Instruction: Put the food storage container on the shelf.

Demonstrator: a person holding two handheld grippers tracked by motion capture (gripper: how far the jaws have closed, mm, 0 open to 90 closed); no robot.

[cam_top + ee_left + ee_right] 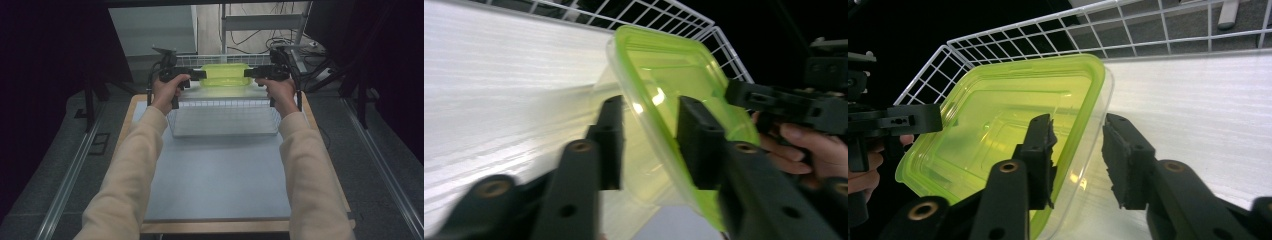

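1. Box [223,74]: clear plastic tub with a lime-green see-through lid, rectangular, rounded corners. Lid has a raised rim and a shallow stepped panel in the middle.
2. Nothing can be made out inside it; the walls look pale and glossy, with small light glints near the rim.
3. Where: at the far end of the white wire basket [225,117], between both grippers, seen from the high view. Whether it rests on the basket floor I cannot tell.
4. Basket sits on the far part of the table [220,175]; its floor is a white ribbed sheet.
5. Left gripper [192,75]: at the box's left end. In the left gripper view [646,145] the jaws straddle the lid edge and tub wall, one pad on each side, with gaps visible. Jaws parted, not pressing.
6. Right gripper [252,73]: at the box's right end. In the right gripper view [1078,160] one jaw is over the lid, the other outside the tub wall, clear gap there. Jaws parted, no grip.
7. Box looks tilted in both gripper views.
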